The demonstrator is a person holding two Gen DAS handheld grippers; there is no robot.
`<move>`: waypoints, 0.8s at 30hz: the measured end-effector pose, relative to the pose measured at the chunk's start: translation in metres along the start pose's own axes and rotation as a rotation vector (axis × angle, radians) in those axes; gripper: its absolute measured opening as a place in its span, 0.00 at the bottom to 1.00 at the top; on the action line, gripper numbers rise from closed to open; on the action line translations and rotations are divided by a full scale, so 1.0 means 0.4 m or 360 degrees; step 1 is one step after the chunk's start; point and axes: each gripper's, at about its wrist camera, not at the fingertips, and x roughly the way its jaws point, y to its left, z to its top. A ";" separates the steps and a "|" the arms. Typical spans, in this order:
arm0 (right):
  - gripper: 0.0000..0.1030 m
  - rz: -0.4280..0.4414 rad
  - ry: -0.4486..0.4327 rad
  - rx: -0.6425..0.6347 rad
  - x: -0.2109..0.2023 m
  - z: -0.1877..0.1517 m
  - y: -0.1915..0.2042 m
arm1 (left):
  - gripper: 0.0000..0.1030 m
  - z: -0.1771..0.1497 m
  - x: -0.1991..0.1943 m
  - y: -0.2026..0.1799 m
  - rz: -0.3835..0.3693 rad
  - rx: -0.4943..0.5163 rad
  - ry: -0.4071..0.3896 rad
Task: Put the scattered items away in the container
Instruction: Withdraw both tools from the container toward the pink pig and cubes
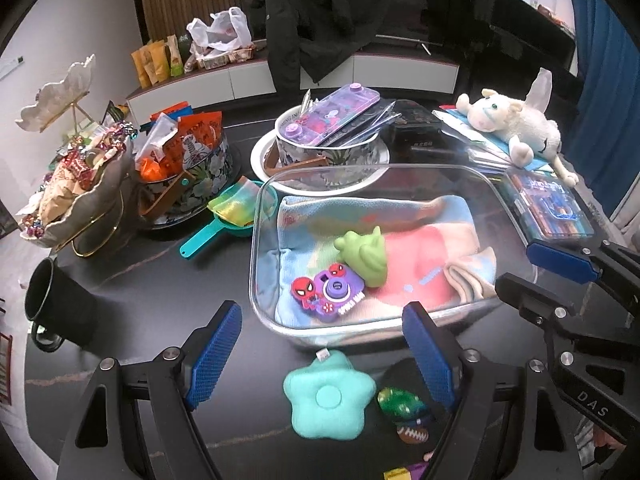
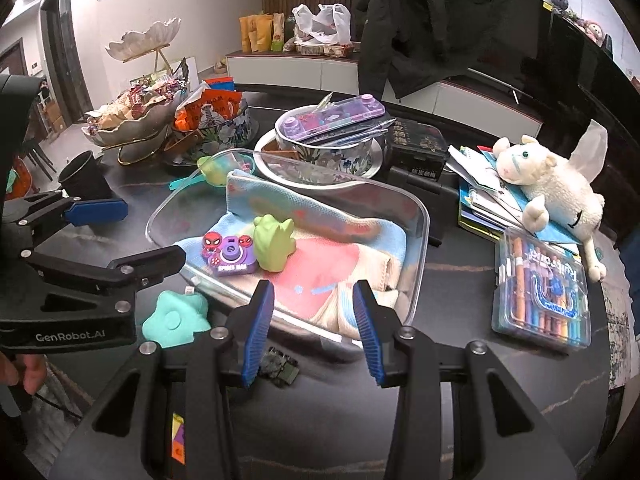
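Both tools hover over the near edge of the dark table (image 1: pixel 152 248) with nothing between their blue pads. The left gripper (image 1: pixel 322 356) has its jaws spread wide above the teal star-shaped cushion (image 1: pixel 328 394), which lies on the table just outside the near wall of the clear plastic container (image 1: pixel 256 240); whether the pads touch the cushion cannot be told. Beside the cushion, toward the right, lies a small green-and-brown toy (image 1: pixel 404 410), likewise outside the container. The right gripper (image 2: pixel 314 332) has its jaws parted more narrowly and sits at the container's near rim (image 2: pixel 416 280), gripping nothing; a small dark toy (image 2: pixel 278 364) lies on the table under its left finger. Inside the container, on a folded pastel cloth (image 1: pixel 424 256), rest a purple toy camera (image 1: pixel 330 292) with red spider-mask figures and, touching it behind, a light green rubbery toy (image 1: pixel 364 256). Beyond the far edge of the container a floral bowl (image 1: pixel 332 152) on a white plate holds a purple handheld game (image 1: pixel 340 114). Toward the right edge of the table stand a clear case of markers (image 2: pixel 544 284) and a white plush animal (image 2: pixel 548 188) lying on a stack of papers.
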 end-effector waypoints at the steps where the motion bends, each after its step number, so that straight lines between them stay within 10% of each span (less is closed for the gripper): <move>1: 0.37 -0.0002 0.0001 0.0000 -0.005 -0.004 0.002 | 0.77 -0.006 -0.006 -0.002 0.0002 0.0003 -0.0003; 24: 0.60 -0.0053 -0.0010 -0.0035 -0.079 -0.092 0.046 | 0.88 -0.124 -0.061 -0.018 -0.0001 0.0027 0.0022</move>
